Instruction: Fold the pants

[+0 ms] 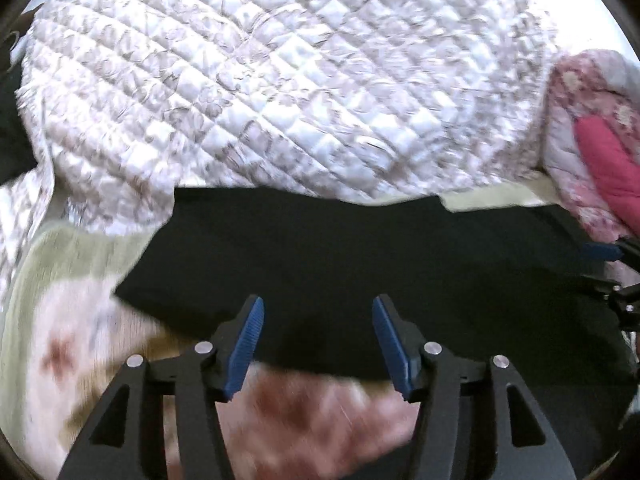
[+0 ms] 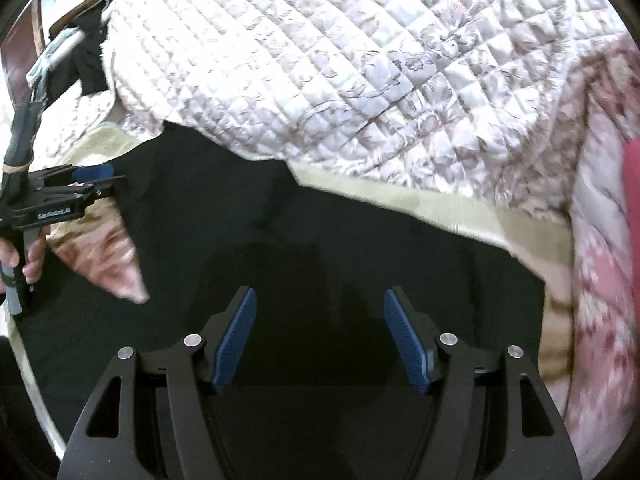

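Black pants lie spread flat on a bed, also filling the lower middle of the right wrist view. My left gripper is open and empty, just above the near edge of the pants. My right gripper is open and empty over the dark cloth. The right gripper shows at the right edge of the left wrist view. The left gripper shows at the left of the right wrist view, held by a hand.
A white quilted bedspread covers the bed behind the pants and overlaps their far edge. A pink floral quilt with a red item lies at the right. A cream blanket with a floral print lies under the pants.
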Demonstrator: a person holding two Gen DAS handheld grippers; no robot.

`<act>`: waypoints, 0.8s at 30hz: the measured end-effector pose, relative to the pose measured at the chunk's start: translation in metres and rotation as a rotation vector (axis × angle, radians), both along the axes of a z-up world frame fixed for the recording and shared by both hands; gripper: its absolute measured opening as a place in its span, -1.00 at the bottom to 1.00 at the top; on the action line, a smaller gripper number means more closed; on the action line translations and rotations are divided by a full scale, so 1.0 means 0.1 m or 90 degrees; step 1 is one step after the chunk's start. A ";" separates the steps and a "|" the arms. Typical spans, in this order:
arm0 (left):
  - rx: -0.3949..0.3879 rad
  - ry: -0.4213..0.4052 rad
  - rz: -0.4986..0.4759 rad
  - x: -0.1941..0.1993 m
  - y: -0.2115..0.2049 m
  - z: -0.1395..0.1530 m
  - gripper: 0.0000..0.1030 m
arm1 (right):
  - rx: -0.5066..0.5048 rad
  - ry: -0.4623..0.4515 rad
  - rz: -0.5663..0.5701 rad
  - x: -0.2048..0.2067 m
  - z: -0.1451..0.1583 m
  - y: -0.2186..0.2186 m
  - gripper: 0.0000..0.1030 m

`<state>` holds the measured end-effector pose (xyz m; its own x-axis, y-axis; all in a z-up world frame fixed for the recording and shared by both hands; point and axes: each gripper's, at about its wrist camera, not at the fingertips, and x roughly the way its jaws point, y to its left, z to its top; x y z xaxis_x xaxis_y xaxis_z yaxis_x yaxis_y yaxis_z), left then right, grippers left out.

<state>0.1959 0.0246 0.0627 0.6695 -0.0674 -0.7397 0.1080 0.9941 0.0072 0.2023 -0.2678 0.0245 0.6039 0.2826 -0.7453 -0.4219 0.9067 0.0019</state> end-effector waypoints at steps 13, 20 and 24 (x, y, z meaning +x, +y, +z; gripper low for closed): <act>0.042 0.047 0.029 0.92 -0.01 -0.56 0.20 | -0.065 0.093 0.033 1.05 -0.50 0.06 0.31; 0.072 0.040 -0.013 0.90 -0.25 -0.60 -0.92 | -0.098 0.064 0.048 0.92 -0.33 0.21 -0.84; 0.051 0.022 0.008 0.79 -0.20 -0.42 -0.93 | -0.063 -0.002 0.049 0.51 0.12 0.15 -0.84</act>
<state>0.2748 0.0047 0.0206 0.6437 0.0010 -0.7653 0.0977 0.9917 0.0834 0.2537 -0.2525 0.0368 0.5857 0.2538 -0.7698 -0.4899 0.8674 -0.0868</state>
